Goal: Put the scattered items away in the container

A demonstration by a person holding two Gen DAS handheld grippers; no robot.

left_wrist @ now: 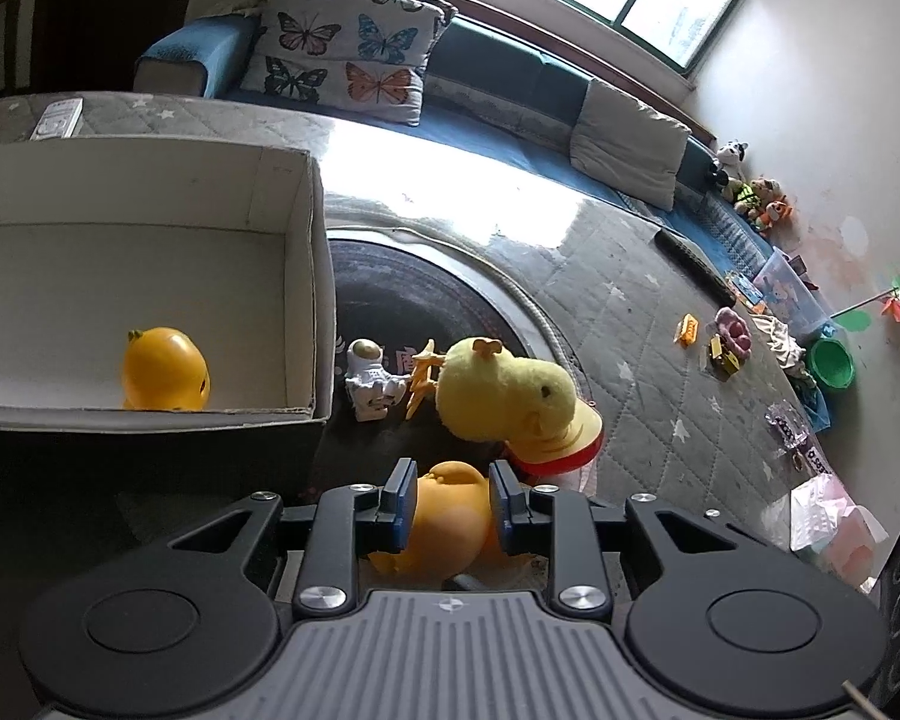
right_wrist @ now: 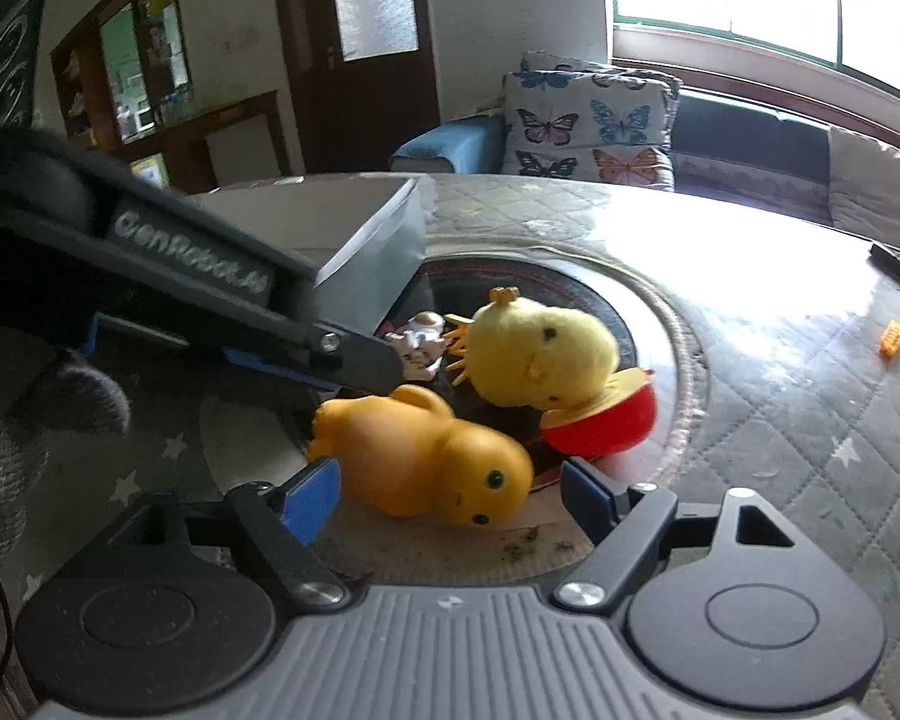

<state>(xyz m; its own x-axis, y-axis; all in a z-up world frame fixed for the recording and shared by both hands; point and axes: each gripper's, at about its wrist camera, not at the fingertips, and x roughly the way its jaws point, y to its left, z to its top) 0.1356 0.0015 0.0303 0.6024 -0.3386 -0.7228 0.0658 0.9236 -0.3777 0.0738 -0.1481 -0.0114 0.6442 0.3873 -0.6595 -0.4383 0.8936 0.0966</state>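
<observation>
the orange rubber duck [right_wrist: 426, 456] lies on its side on the round dark mat [right_wrist: 648, 324], its head toward the right tongs [right_wrist: 450, 495], whose blue pads stand wide on either side without touching it. the left tongs [left_wrist: 448, 504] straddle the duck's rear; whether their pads press it, i cannot tell. just behind lie a yellow plush chick [left_wrist: 504, 396] with a red base, a small astronaut figure [left_wrist: 371, 381] and an orange plastic piece [left_wrist: 423, 375]. the white box [left_wrist: 306, 276] stands beside them on the quilted bench [left_wrist: 630, 324], another orange duck [left_wrist: 165, 369] inside it.
</observation>
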